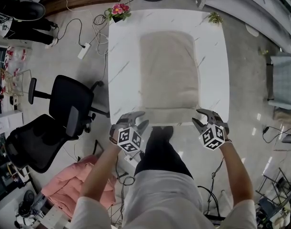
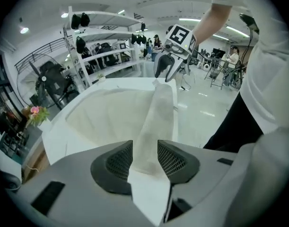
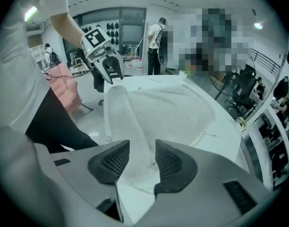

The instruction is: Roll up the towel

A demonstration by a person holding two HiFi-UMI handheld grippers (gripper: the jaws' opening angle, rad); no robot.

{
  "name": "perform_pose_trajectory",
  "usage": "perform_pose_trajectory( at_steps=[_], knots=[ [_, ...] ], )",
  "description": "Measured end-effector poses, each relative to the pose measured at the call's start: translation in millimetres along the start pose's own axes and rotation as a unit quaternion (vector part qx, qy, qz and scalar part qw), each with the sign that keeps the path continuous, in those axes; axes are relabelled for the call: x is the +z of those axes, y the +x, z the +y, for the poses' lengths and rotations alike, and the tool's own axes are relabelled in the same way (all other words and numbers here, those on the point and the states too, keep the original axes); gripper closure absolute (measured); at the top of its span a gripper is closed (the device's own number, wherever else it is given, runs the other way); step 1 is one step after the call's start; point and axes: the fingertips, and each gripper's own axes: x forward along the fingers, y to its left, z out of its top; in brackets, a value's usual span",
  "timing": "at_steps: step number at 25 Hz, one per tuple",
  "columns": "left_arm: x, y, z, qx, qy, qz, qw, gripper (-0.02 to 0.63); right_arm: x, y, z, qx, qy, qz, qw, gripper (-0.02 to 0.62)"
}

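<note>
A beige towel (image 1: 169, 70) lies flat on the white table (image 1: 121, 56), and its near edge is turned up into a narrow roll (image 1: 171, 114) along the table's front. My left gripper (image 1: 132, 121) hovers at the roll's left end and my right gripper (image 1: 205, 117) at its right end. Both are open. In the left gripper view the roll (image 2: 159, 109) runs away between the spread jaws of my left gripper (image 2: 145, 157), with the pads off it. In the right gripper view my right gripper (image 3: 142, 162) stands likewise over the roll (image 3: 123, 112).
A flower pot (image 1: 118, 11) and a small plant (image 1: 214, 18) sit on the table's far corners. Two black office chairs (image 1: 64, 109) and a pink garment (image 1: 74, 180) stand left of the table. Cables and a power strip (image 1: 83, 50) lie on the floor.
</note>
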Motion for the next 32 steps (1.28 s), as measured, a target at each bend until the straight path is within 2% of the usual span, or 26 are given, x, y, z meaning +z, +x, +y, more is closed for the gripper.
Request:
perform_pose_trajectory(
  at_steps=[2,4,7,9,11,15,16,21,26,32],
  knots=[
    [-7,10,-21,-0.014,0.019,0.012,0.9996,0.425,-5,2,19,0.008,-0.018,0.004,1.0,0.41],
    [-18,22,-32,-0.009,0.037,0.031,0.9988,0.412,-18,11,36,0.017,-0.038,0.024,0.999,0.397],
    [-34,38,-35,0.008,0.055,0.058,0.9967,0.391,-43,29,44,-0.001,-0.081,0.061,0.995,0.388],
    [-39,45,-33,0.012,0.053,0.063,0.9965,0.397,-53,40,42,-0.013,-0.087,0.071,0.994,0.387],
    [-43,50,-31,0.011,0.046,0.06,0.9971,0.435,-60,50,40,-0.018,-0.085,0.077,0.993,0.392],
    [-44,51,-35,0.0,0.047,0.059,0.9971,0.553,-64,56,39,-0.02,-0.078,0.074,0.994,0.526],
    [-44,49,-39,-0.006,0.046,0.061,0.9971,0.56,-63,55,43,-0.015,-0.077,0.073,0.994,0.548],
    [-44,26,-74,-0.064,0.03,0.068,0.9952,0.568,-66,30,76,0.045,-0.067,0.077,0.994,0.561],
    [-40,-2,-109,-0.142,0.01,0.076,0.9869,0.568,-64,2,109,0.124,-0.068,0.094,0.985,0.561],
    [-35,-7,-91,-0.182,-0.025,0.083,0.9795,0.565,-50,1,87,0.158,-0.045,0.107,0.981,0.56]
  ],
)
